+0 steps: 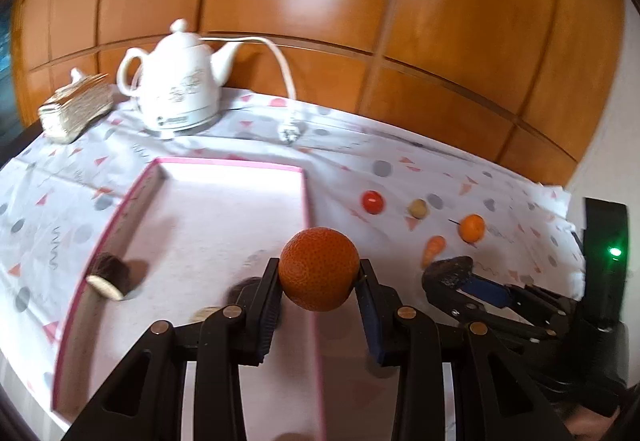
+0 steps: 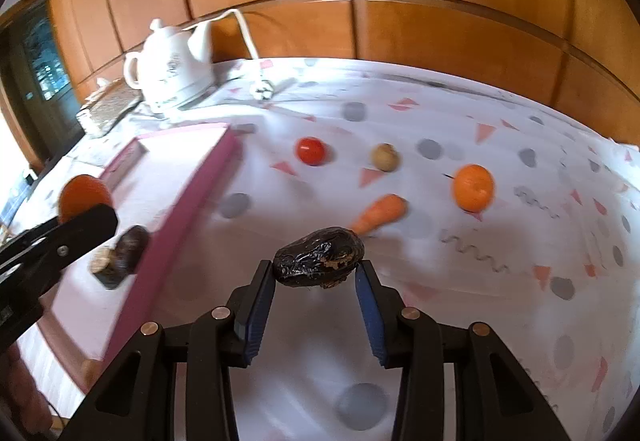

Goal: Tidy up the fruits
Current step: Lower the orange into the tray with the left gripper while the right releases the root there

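My left gripper (image 1: 319, 275) is shut on a large orange (image 1: 319, 268), held in the air over the right edge of the pink-rimmed tray (image 1: 232, 162). Inside the tray lies a dark brown cut fruit piece (image 1: 110, 275). My right gripper (image 2: 319, 270) is shut on a dark wrinkled fruit (image 2: 320, 256), lifted above the cloth to the right of the tray (image 2: 188, 193). On the cloth beyond it lie a carrot (image 2: 380, 215), a red tomato (image 2: 310, 150), a beige round fruit (image 2: 384, 157) and a small orange (image 2: 473, 187).
A white kettle (image 1: 180, 81) with its cord and plug (image 1: 289, 133) stands at the back left, next to a woven box (image 1: 76, 109). A wooden panelled wall (image 1: 360, 21) closes off the far side. The patterned tablecloth (image 2: 500, 241) stretches out to the right.
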Available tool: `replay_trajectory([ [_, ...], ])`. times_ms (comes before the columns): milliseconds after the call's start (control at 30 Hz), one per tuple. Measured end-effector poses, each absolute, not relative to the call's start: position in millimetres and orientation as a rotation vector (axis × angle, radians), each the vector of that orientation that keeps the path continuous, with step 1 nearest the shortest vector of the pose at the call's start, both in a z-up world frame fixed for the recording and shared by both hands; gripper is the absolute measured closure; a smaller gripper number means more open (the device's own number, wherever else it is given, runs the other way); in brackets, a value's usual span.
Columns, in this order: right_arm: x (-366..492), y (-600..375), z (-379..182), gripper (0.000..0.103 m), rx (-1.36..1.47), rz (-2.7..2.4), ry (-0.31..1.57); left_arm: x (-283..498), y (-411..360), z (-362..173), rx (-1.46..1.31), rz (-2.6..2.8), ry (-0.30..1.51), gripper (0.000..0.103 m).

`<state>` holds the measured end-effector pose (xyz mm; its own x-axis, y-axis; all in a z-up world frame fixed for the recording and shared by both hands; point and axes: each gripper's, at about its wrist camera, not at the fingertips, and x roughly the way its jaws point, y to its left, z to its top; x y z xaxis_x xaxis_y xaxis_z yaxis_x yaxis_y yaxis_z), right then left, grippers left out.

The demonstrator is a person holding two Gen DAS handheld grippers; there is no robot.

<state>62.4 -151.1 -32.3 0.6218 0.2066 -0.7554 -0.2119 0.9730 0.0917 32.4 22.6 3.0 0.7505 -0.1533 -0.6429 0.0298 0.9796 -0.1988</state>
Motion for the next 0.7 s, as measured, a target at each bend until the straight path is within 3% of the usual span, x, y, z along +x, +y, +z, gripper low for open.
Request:
replay_trajectory([
  [567, 69, -67, -9, 0.061, -0.021, 0.493, 0.855, 23, 111, -10, -0.301, 0.108, 0.729, 0.066],
  [700, 80, -43, -1, 0.060, 0.009, 0.576, 0.850, 21, 115, -10, -0.303, 0.140, 0.719, 0.052],
])
